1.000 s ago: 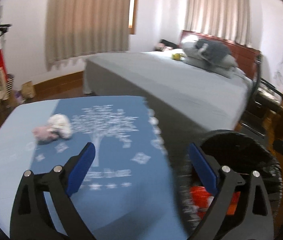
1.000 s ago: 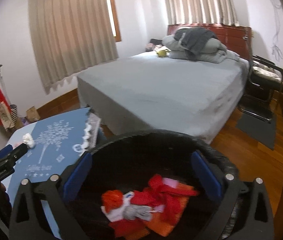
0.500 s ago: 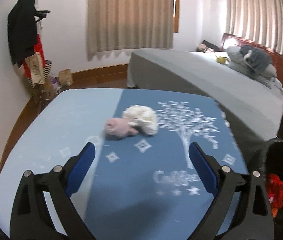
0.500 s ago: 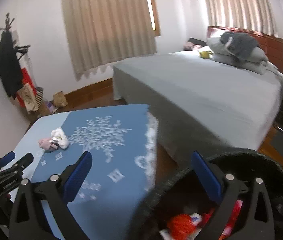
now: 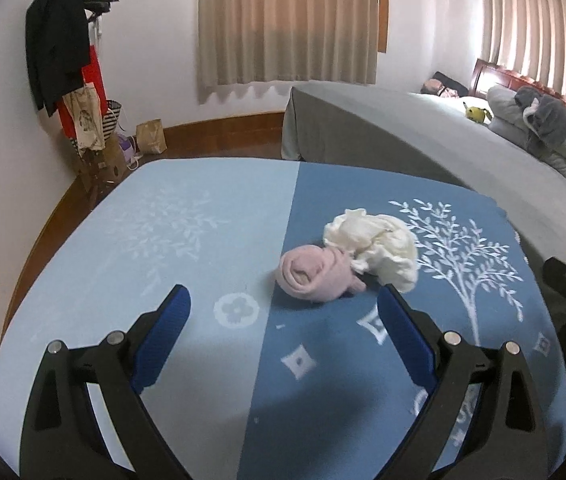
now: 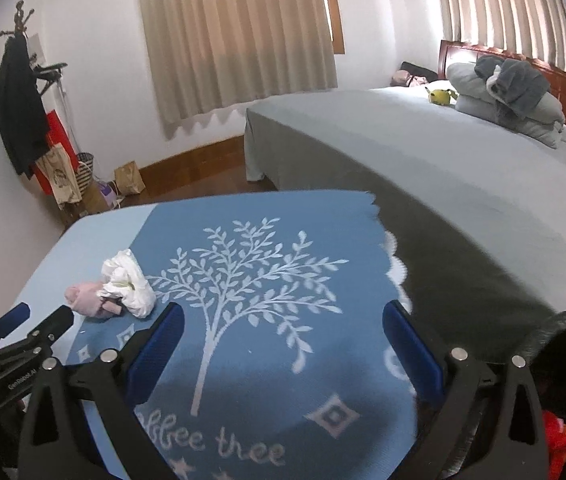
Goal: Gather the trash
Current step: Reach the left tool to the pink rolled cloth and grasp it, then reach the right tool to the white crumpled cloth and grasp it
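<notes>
**Over the blue tablecloth, both grippers spread and empty**

Above the two-tone blue tablecloth [image 5: 211, 240], the left gripper [image 5: 283, 312] is hovering with its blue-padded fingers [image 5: 161, 338] spread wide, gripping nothing. Just beyond its fingertips, at twelve to one o'clock in the left wrist view, a rolled pink wad [image 5: 315, 278] is lying on the cloth, touching a crumpled white tissue [image 5: 375, 246] at its two o'clock side. Both pieces are sitting beside the printed white tree [image 5: 467, 256], near the seam where the light blue meets the darker blue.

The right gripper [image 6: 283, 328] is hanging over the tree print with its fingers likewise spread and empty. From its view the two wads are resting at nine o'clock, and the left gripper is showing at eight o'clock, pointing toward them. At four o'clock, the black rim of a trash bin [image 6: 563, 328] is peeking in, with red and orange trash [image 6: 563, 438] inside it. A grey-covered bed [image 6: 443, 168] is filling the room at two o'clock, with pillows and a grey garment piled at its head.
</notes>
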The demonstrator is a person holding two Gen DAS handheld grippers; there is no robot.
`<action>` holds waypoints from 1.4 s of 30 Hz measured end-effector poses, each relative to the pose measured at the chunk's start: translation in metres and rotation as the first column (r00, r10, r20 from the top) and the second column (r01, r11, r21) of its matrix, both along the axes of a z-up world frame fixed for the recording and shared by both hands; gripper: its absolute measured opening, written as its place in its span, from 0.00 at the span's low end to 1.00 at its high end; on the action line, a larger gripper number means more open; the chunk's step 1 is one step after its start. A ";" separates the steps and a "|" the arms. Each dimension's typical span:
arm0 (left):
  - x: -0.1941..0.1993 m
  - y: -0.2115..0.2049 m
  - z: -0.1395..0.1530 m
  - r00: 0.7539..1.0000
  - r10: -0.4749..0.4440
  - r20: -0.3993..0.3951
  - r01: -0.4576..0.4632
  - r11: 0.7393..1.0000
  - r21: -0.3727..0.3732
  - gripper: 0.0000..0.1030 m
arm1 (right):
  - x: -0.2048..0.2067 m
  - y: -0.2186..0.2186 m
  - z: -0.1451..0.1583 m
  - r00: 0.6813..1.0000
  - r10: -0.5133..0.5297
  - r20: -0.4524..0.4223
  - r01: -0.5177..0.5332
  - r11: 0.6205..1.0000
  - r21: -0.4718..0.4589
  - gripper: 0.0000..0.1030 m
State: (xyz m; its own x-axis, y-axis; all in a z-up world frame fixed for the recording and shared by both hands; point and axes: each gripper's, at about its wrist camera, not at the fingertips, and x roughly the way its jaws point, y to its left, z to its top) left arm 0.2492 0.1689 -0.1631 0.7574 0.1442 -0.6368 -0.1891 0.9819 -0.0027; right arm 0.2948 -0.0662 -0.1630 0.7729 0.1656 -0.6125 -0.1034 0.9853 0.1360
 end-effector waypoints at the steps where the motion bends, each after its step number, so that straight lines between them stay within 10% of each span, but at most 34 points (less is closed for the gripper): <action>1: 0.004 0.001 -0.002 1.000 -0.001 -0.002 0.001 1.000 0.001 0.89 | 0.003 0.003 -0.003 1.000 0.001 -0.006 -0.001 1.000 -0.002 0.95; 12: 0.041 0.011 -0.013 0.998 -0.062 -0.029 0.060 0.996 -0.067 0.72 | 0.017 0.016 -0.016 1.000 0.023 -0.015 -0.023 0.999 -0.032 0.95; 18: 0.047 0.011 -0.019 0.992 -0.120 -0.037 0.114 0.983 -0.142 0.43 | 0.019 0.019 -0.018 0.999 0.030 -0.026 -0.031 0.999 -0.040 0.95; 42: 0.005 0.085 -0.011 0.996 0.079 -0.046 -0.080 0.996 -0.029 0.42 | 0.030 0.114 -0.007 0.975 0.222 -0.008 -0.222 0.975 -0.011 0.95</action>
State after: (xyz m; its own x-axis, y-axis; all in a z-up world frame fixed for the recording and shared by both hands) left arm 0.2545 0.2542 -0.1742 0.7147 0.1826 -0.6752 -0.2674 0.9633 -0.0225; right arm 0.3253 0.0481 -0.1697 0.7133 0.3253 -0.6207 -0.3191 0.9394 0.1256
